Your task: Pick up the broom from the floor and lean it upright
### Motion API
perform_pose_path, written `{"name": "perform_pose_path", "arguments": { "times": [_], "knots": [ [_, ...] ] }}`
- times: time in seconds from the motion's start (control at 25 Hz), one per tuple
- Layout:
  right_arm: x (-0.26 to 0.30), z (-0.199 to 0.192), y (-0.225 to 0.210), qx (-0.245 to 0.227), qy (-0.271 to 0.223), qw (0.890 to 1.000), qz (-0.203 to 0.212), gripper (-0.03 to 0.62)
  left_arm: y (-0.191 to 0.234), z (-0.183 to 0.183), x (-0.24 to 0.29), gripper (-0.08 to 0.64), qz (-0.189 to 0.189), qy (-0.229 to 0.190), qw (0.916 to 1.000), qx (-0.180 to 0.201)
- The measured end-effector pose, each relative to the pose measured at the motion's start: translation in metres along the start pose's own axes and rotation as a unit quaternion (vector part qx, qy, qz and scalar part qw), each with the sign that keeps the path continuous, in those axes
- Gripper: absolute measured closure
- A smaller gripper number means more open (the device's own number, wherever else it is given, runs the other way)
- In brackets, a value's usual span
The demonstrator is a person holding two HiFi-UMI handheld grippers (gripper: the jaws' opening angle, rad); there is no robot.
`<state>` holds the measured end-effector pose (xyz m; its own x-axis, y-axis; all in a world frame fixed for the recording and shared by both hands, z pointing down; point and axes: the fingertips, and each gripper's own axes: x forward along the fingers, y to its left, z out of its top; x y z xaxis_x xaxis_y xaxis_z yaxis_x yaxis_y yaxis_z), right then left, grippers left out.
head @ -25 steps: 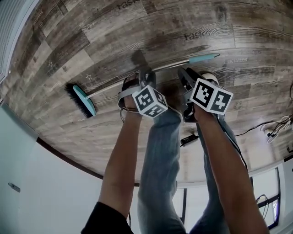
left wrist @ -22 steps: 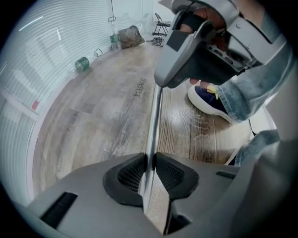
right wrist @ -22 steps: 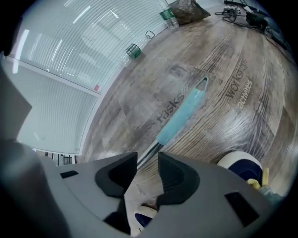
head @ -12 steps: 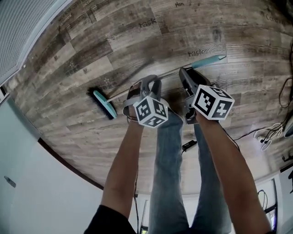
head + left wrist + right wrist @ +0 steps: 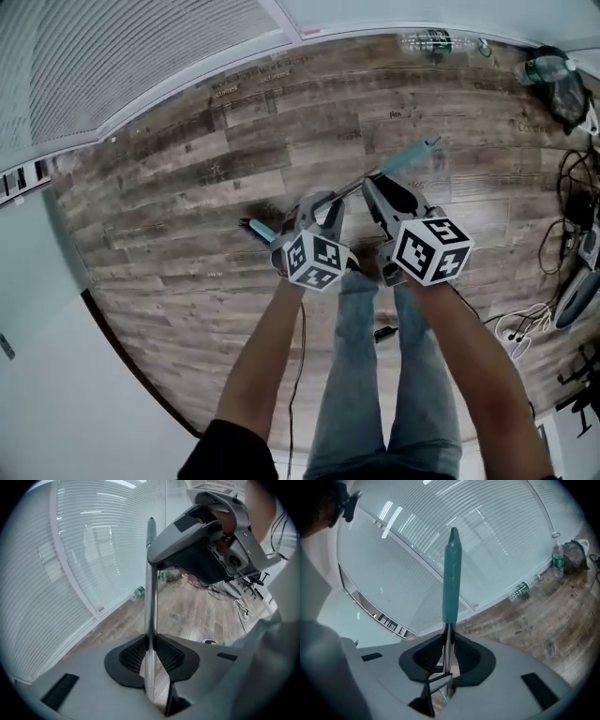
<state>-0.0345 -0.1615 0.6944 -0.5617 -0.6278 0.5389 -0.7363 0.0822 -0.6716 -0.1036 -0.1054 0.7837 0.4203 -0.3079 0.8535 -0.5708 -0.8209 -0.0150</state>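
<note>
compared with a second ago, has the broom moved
Yes. The broom no longer lies flat on the wood floor: it has been lifted, and its brush head now shows close beside the left gripper instead of far out to its left.

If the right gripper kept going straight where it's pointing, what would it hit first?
Probably the window blinds, low down near the floor; depth is hard to judge. The right gripper, whose jaws have just been closing, grips the broom handle.
</note>
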Motion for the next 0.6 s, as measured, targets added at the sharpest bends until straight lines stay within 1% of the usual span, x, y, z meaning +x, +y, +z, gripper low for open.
{"name": "perform_pose_path", "arguments": {
  "times": [0.12,0.24,0.36,0.48,0.6],
  "knots": [
    [-0.016,0.034,0.055,-0.044,-0.009,0.999,0.017,0.508,0.019,0.028,-0.044,0.474,0.007,-0.034,0.9993,-0.017],
    [-0.038,0.059,0.107,-0.093,-0.018,0.995,0.032,0.508,0.030,0.053,-0.088,0.474,0.010,-0.063,0.9976,-0.026],
    [-0.061,0.083,0.160,-0.136,-0.032,0.989,0.045,0.508,0.040,0.077,-0.138,0.474,0.026,-0.106,0.9931,-0.043],
    [-0.076,0.105,0.211,-0.197,-0.041,0.977,0.069,0.508,0.054,0.097,-0.182,0.474,0.042,-0.148,0.9862,-0.062],
    [-0.090,0.115,0.251,-0.254,-0.047,0.962,0.089,0.508,0.061,0.110,-0.215,0.474,0.043,-0.173,0.9813,-0.073]
  ]
}}
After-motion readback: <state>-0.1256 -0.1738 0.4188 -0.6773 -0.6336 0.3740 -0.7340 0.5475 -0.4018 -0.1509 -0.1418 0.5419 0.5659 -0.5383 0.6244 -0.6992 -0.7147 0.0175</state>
